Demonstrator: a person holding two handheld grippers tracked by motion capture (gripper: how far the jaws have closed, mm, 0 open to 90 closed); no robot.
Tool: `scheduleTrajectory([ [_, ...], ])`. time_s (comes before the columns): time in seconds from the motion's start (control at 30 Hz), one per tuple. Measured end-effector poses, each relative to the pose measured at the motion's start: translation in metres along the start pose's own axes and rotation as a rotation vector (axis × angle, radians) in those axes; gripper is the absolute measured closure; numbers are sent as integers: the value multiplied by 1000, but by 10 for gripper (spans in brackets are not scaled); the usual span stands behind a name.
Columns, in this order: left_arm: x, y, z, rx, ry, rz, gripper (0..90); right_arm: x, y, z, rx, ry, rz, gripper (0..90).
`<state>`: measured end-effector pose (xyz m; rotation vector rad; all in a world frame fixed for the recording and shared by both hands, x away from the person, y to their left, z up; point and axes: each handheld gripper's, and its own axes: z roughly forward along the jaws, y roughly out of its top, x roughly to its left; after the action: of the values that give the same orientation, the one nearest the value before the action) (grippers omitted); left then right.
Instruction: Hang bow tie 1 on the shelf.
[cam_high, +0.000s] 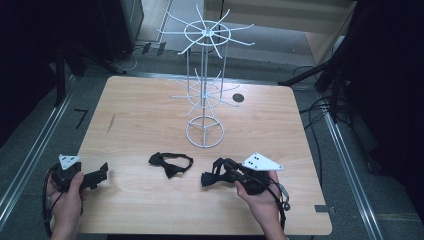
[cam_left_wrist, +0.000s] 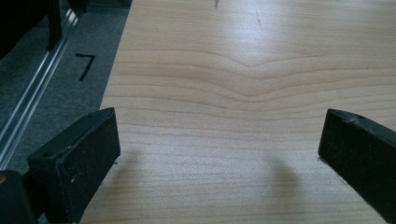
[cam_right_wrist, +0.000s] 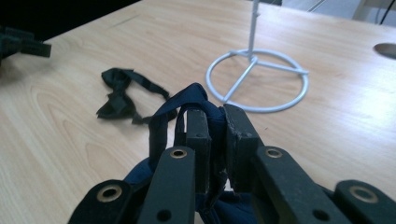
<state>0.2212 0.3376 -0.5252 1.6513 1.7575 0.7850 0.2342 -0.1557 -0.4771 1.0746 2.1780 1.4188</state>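
A black bow tie (cam_high: 170, 163) (cam_right_wrist: 119, 94) lies flat on the wooden table (cam_high: 150, 115), in front of the white wire rack (cam_high: 205, 90). My right gripper (cam_high: 216, 172) (cam_right_wrist: 215, 116) is shut on a dark blue bow tie (cam_high: 209, 178) (cam_right_wrist: 180, 112), held just above the table at the front right; its strap loops up over the fingertips. At the front left edge my left gripper (cam_high: 100, 175) (cam_left_wrist: 219, 149) rests with its jaws wide open and only bare wood between them.
The wire rack has a round base ring (cam_right_wrist: 257, 79) and two tiers of thin hooks above it. A round hole (cam_high: 238, 98) sits in the table behind the rack. Dark floor and metal rails (cam_high: 30, 155) flank the table.
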Motion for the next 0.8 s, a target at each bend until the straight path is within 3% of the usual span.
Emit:
scheduleTrajectory([
  [0.43,-1,0,-1,-39,-18,-12,0,-12,19,-18,-79,-46,10,830],
  [0.8,-2,0,-1,-41,-33,-9,0,-16,35,-18,-111,-65,17,826],
])
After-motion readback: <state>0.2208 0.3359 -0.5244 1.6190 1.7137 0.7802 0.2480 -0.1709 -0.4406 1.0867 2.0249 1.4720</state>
